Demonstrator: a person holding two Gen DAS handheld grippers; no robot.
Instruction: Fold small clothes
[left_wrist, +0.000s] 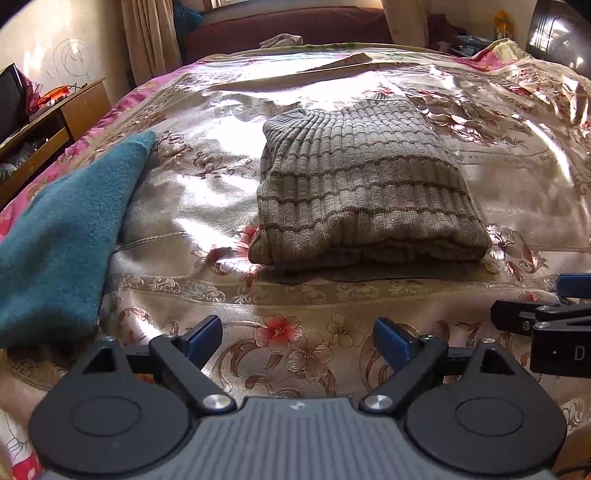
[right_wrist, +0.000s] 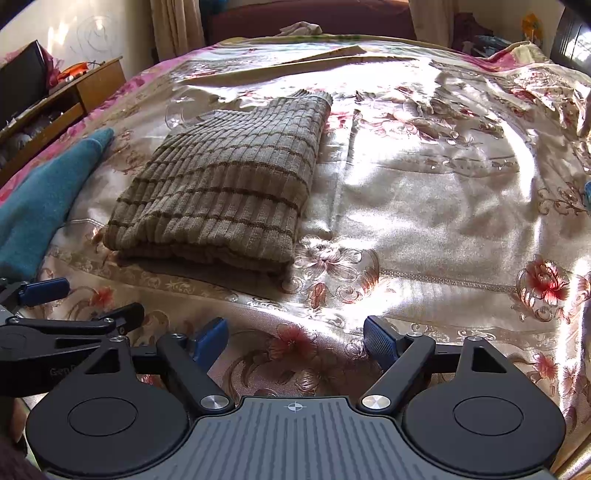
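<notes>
Your sweater (left_wrist: 362, 184) lies folded in a neat block on the bed (left_wrist: 480, 192), ahead of both grippers and touched by neither; the left gripper (left_wrist: 297, 338) and right gripper (right_wrist: 295, 338) each hover low with fingers spread and holding nothing. This piece looks finished, so leave it be. If the teal cloth (left_wrist: 62, 236) to the left is next, pinch it at a corner and drag it flat first.

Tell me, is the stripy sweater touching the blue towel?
Apart. The left wrist view shows it: a wide strip of shiny flowered bedspread lies bare between the folded striped sweater and the teal towel.
</notes>
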